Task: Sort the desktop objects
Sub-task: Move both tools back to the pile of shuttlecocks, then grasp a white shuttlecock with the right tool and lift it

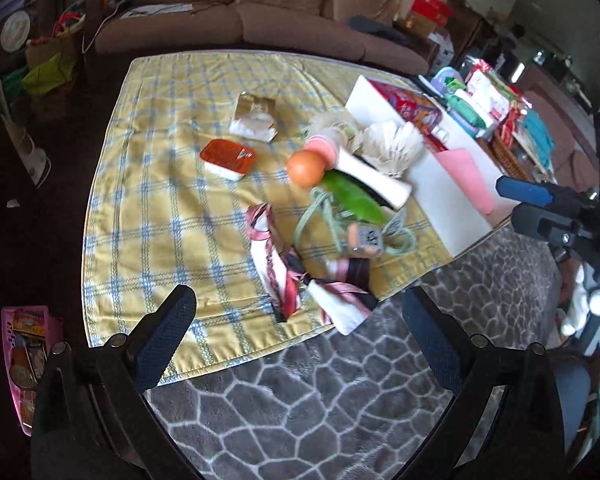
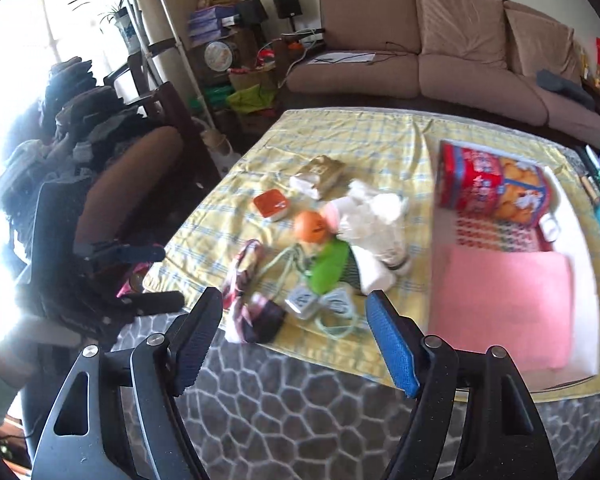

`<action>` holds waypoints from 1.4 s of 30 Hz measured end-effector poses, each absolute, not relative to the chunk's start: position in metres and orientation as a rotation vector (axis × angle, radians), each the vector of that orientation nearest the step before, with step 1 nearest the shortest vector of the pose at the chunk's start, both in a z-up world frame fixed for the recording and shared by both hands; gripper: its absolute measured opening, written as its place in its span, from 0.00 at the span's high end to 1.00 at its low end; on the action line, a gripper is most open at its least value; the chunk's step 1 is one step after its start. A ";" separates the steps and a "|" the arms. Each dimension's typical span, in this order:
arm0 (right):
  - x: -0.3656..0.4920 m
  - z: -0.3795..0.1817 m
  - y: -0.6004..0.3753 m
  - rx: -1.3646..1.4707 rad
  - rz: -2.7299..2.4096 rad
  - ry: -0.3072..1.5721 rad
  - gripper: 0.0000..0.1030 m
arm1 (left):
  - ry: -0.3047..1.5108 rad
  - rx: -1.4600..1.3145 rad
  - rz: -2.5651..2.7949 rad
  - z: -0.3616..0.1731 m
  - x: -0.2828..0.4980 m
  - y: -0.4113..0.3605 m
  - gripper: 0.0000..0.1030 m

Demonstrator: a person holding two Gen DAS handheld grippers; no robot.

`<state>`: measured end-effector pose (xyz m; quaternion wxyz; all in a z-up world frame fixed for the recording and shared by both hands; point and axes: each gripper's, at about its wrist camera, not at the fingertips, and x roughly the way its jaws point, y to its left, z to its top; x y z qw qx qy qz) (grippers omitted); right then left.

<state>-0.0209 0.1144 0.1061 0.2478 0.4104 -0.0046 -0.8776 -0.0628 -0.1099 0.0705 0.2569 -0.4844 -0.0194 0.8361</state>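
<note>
A pile lies mid-cloth on the yellow checked cloth (image 1: 160, 200): an orange ball (image 1: 306, 168) (image 2: 310, 227), a green leaf-shaped piece (image 1: 356, 198) (image 2: 330, 266), a white shuttlecock (image 1: 392, 140), a green cord (image 1: 320, 220) with grey adaptors (image 2: 300, 300), and a pink striped scarf (image 1: 300, 276) (image 2: 256, 312). An orange-lidded box (image 1: 228, 158) (image 2: 271, 203) and a gold packet (image 1: 254, 116) (image 2: 320, 174) lie apart, farther back. My left gripper (image 1: 300, 320) (image 2: 152, 276) hovers open near the scarf. My right gripper (image 2: 294, 324) (image 1: 512, 208) is open before the adaptors, holding nothing.
A white tray (image 2: 584, 280) (image 1: 452, 200) on the cloth's right holds a red biscuit tin (image 2: 492, 188) and a pink sheet (image 2: 504, 304). Grey patterned fabric (image 1: 300, 400) covers the near edge. A brown sofa (image 2: 420, 68) stands behind, and clutter crowds both sides.
</note>
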 end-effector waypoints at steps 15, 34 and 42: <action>-0.031 0.068 0.112 1.051 -2.482 -0.068 0.26 | 0.028 -1.393 2.158 0.014 -0.069 -0.064 0.24; -0.058 0.085 0.114 0.983 -2.611 0.085 0.24 | -0.098 -1.295 2.326 0.043 -0.095 -0.102 0.67; -0.101 0.062 0.090 1.069 -2.578 0.413 0.23 | -0.133 -1.317 2.294 0.043 -0.100 -0.095 0.51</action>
